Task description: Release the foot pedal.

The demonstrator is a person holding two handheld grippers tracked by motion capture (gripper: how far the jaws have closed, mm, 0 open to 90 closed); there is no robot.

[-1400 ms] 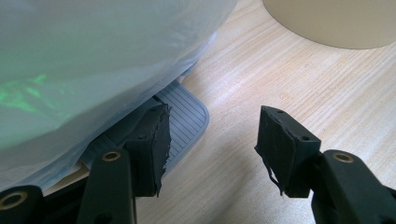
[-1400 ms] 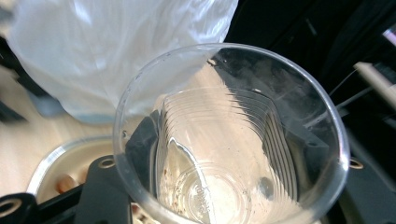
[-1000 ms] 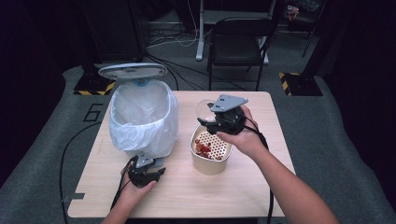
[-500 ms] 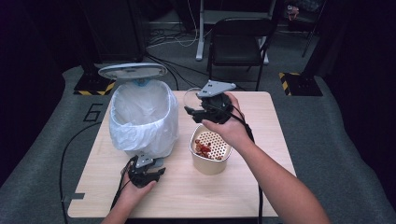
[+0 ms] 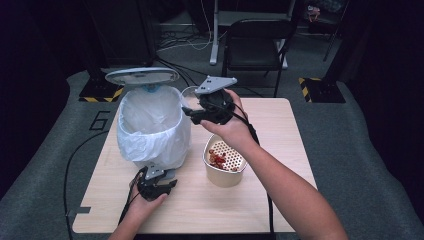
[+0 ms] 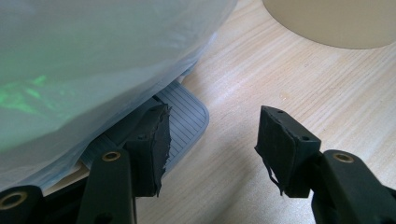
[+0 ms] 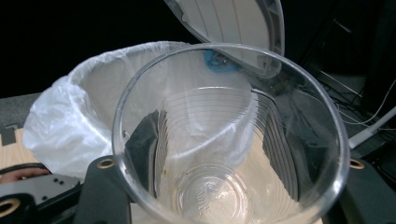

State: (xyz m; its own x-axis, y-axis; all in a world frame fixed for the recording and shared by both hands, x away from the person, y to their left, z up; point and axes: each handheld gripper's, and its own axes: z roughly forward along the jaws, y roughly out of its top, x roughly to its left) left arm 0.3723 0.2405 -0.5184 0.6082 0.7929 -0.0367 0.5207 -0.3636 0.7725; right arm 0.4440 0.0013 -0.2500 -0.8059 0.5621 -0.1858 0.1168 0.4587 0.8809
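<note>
Clear, ribbed, empty plastic cup [image 7: 224, 140] clamped in right hand-held gripper [image 5: 192, 114]; left hand-held gripper [image 6: 210, 140] jaws apart.

The high view looked forward and down from above the person's side of the table [image 5: 280, 200], far enough back to take in the whole tabletop, a chair [image 5: 257, 45] and dark floor beyond. The left gripper view sat low, almost at the wood, looking along its jaws at the bin's pedal [image 6: 184, 116] from very close. The right gripper view (carried higher, tilted toward the bin) looked through a clear cup [image 7: 229, 140] held right before the lens. All three shared the white-lined bin [image 5: 150, 125]; the high and right gripper views also shared its raised lid [image 5: 141, 76].
</note>
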